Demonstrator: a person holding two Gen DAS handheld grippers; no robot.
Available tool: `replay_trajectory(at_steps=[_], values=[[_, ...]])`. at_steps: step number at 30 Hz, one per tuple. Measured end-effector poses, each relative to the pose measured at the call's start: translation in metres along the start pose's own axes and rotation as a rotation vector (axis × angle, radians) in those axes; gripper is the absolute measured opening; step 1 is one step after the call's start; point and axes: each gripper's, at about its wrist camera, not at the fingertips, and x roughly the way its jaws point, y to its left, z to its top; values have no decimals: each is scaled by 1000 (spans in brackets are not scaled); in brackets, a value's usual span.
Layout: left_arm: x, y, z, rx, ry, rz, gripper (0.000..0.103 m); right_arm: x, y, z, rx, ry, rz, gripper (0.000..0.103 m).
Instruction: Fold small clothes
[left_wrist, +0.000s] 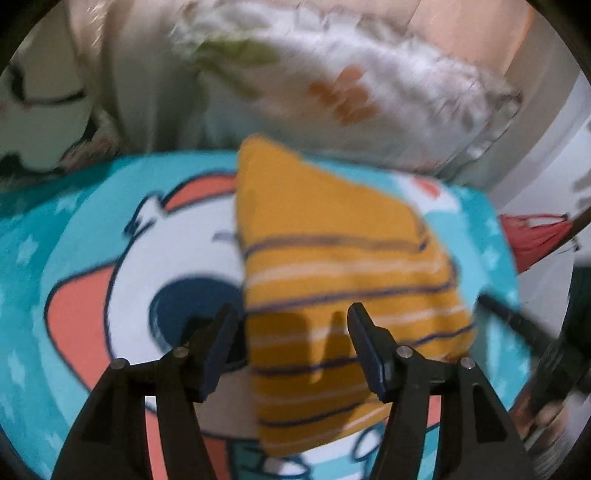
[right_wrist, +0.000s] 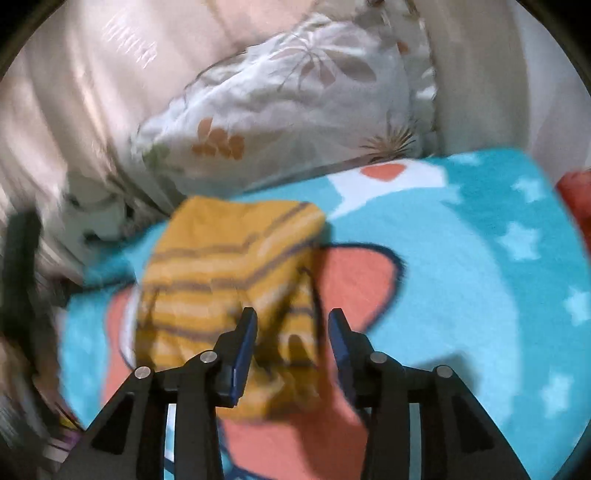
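A small mustard-yellow garment with white and navy stripes (left_wrist: 332, 280) lies folded on a turquoise cartoon blanket (left_wrist: 85, 258). My left gripper (left_wrist: 291, 314) is open and empty just above the garment's near left part. In the right wrist view the same garment (right_wrist: 221, 280) lies on the blanket (right_wrist: 461, 277), creased at its near end. My right gripper (right_wrist: 291, 317) is open and empty over the garment's near right edge. Both views are motion-blurred.
A white floral pillow (right_wrist: 295, 110) lies behind the blanket, and shows in the left wrist view (left_wrist: 351, 92) too. Beige bedding (right_wrist: 74, 92) is at the back left. A red item (left_wrist: 535, 236) lies at the blanket's right edge.
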Motion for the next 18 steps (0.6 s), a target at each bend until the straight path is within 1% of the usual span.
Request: replay_trajectory(at_steps=[1,2,3,4,5,6,7,10,12,13,14,15,16,17,18], values=[[3,2,-7,-3,11,4,61,10,-3,9,31,15,43,52],[7,4,-14,-7,26,7,61,21,-4,13,50,30,54,54],[14,2,-21,-8,39,9,61,32,-5,19,67,45,58,53],[17,0,-27,-6,45,14,61,50,-7,26,82,90,96,49],[20,-3,-31,-2,50,23,61,61,-7,28,91,124,129,14],[22,-4,-35,-1,55,30,61,73,-9,36,96,163,157,8],[23,-6,-37,-4,62,34,61,75,-5,42,84,164,160,8],[31,-6,-44,-37,88,26,61,64,3,58,53,93,204,8],[36,-5,-46,-51,97,21,61,75,-1,58,46,109,151,8],[37,-4,-46,-57,100,15,61,91,-5,52,39,151,105,8],[37,-3,-46,-61,105,9,61,100,-7,46,37,183,85,8],[35,-2,-44,-62,110,1,60,104,-9,44,36,190,80,8],[29,-1,-42,-65,106,-13,60,101,-10,43,42,173,78,10],[22,1,-40,-68,92,-33,60,97,-11,43,52,167,64,20],[12,4,-37,-72,65,-55,60,90,-13,44,61,160,47,32]])
